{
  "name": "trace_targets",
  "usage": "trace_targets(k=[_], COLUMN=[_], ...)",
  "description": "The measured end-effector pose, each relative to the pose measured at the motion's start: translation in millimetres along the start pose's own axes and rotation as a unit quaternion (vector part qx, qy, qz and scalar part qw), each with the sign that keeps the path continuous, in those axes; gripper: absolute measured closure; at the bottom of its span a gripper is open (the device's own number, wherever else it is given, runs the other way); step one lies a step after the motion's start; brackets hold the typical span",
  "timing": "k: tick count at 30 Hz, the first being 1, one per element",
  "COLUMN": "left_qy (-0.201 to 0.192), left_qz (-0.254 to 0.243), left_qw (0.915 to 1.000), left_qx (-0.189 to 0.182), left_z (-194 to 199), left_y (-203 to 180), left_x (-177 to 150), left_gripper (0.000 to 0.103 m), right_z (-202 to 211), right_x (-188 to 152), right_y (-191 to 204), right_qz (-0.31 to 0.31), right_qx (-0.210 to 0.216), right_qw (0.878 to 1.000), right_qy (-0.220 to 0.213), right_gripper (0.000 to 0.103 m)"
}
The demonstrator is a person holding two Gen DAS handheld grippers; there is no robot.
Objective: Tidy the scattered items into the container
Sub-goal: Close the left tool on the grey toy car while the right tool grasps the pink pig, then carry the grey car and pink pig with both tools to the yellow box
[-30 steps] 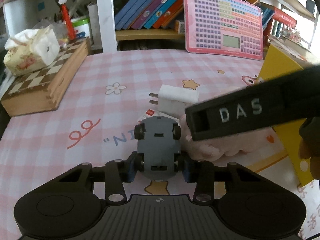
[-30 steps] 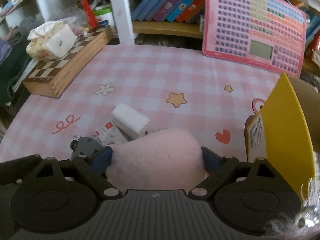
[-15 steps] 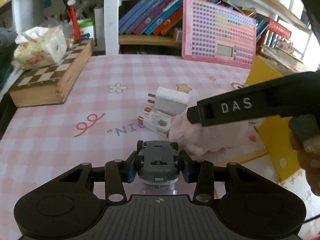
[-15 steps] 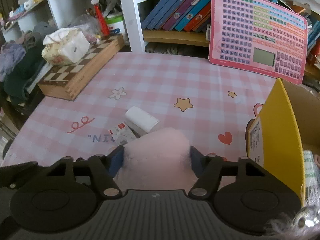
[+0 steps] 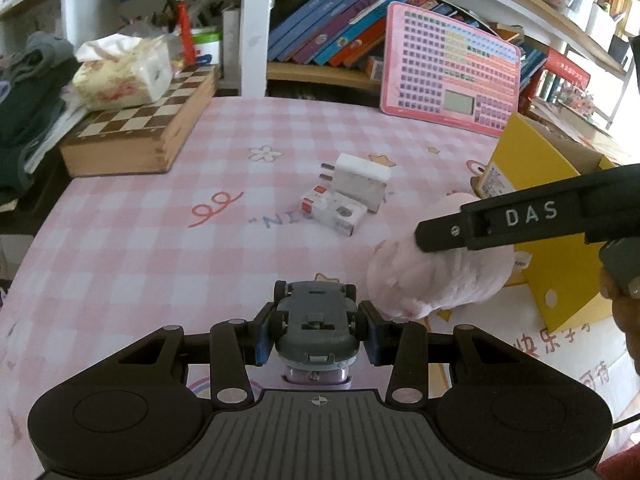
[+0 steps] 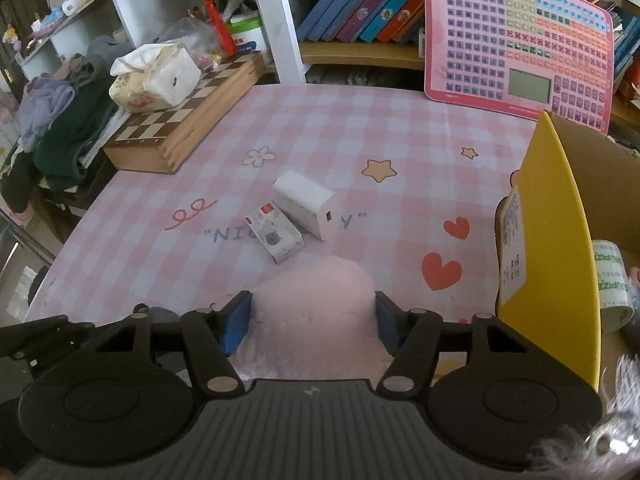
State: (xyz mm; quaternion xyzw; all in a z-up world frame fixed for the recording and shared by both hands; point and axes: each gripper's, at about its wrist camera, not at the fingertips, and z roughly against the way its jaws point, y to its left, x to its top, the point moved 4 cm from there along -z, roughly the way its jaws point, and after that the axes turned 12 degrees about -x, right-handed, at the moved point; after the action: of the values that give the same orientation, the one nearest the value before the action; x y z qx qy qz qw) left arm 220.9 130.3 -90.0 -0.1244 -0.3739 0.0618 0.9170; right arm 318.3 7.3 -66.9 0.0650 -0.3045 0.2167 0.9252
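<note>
My left gripper (image 5: 315,334) is shut on a grey toy car (image 5: 316,328), underside up, held above the pink checked tablecloth. My right gripper (image 6: 312,320) is shut on a pink plush toy (image 6: 316,312), also lifted; the plush (image 5: 436,276) and the right gripper's black arm (image 5: 520,216) show in the left wrist view. A white plug adapter (image 6: 305,204) and a small white-and-red box (image 6: 275,236) lie on the cloth in the middle. The yellow cardboard box (image 6: 556,248) stands open at the right.
A wooden chessboard box (image 6: 188,120) with a tissue pack (image 6: 154,80) on it sits at the far left. A pink keyboard toy (image 6: 520,40) leans against the bookshelf at the back. A roll of green-printed tape (image 6: 612,284) lies inside the yellow box. Clothes hang off the left edge.
Both grippers have risen and pulled back from the table, carrying the car and the plush. The adapter and small box stay where they lay, now uncovered.
</note>
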Motion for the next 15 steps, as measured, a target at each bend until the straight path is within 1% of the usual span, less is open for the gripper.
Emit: trace_targets(k=[3, 11, 15], left_qy=[-0.002, -0.007, -0.009], left_qz=[0.005, 0.006, 0.016], left_qw=[1.0000, 0.9999, 0.9997], left_qx=[0.002, 0.010, 0.015], left_z=[2, 10, 18], left_y=[1, -2, 0], left_x=[-2, -1, -5], left_gripper=[0.062, 0.062, 0.062], right_z=[-3, -10, -13], right_x=[-1, -2, -5], right_y=[0, 12, 19], right_qz=[0.005, 0.047, 0.090], right_qx=[0.004, 0.013, 0.011], right_qw=[1.000, 0.999, 0.996], right_qy=[0.007, 0.016, 0.008], right_gripper=[0.038, 0.016, 0.013])
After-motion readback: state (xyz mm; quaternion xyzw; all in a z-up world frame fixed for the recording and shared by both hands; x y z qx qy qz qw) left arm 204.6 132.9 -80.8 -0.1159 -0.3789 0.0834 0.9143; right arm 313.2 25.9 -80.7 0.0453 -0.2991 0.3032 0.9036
